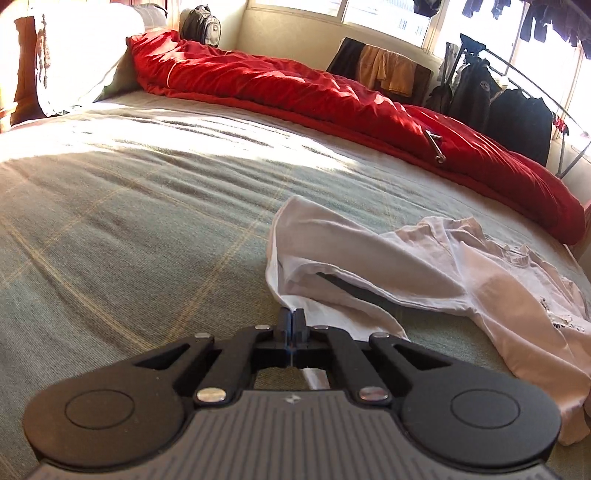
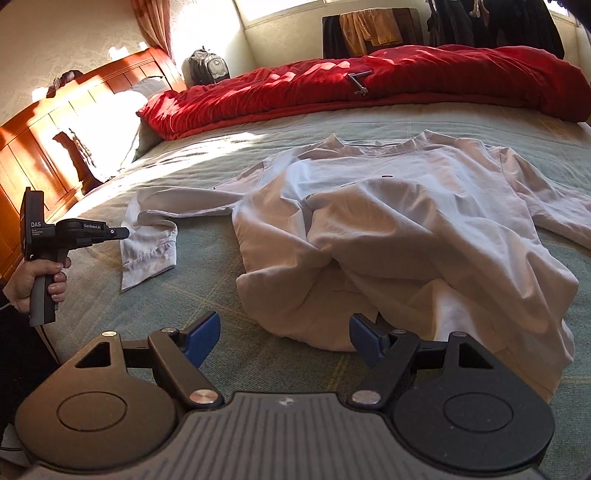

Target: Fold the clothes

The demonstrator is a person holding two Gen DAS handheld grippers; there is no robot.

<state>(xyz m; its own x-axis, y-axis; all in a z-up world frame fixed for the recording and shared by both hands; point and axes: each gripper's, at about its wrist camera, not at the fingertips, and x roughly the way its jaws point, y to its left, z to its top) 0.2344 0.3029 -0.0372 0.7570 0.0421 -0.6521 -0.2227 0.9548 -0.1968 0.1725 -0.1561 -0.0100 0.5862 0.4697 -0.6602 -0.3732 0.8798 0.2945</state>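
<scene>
A white long-sleeved shirt lies crumpled on the green checked bedspread, collar toward the far side. Its left sleeve stretches out toward my left gripper, which a hand holds. In the left wrist view that gripper is shut, with the sleeve's white edge pinched between its fingers. My right gripper stands open just before the bunched hem, and its blue pads are wide apart with only the hem's front fold between them.
A red duvet is piled along the bed's far side with a metal tool on it. White pillows and a wooden headboard are at the left. A backpack and a rack of dark clothes stand beyond.
</scene>
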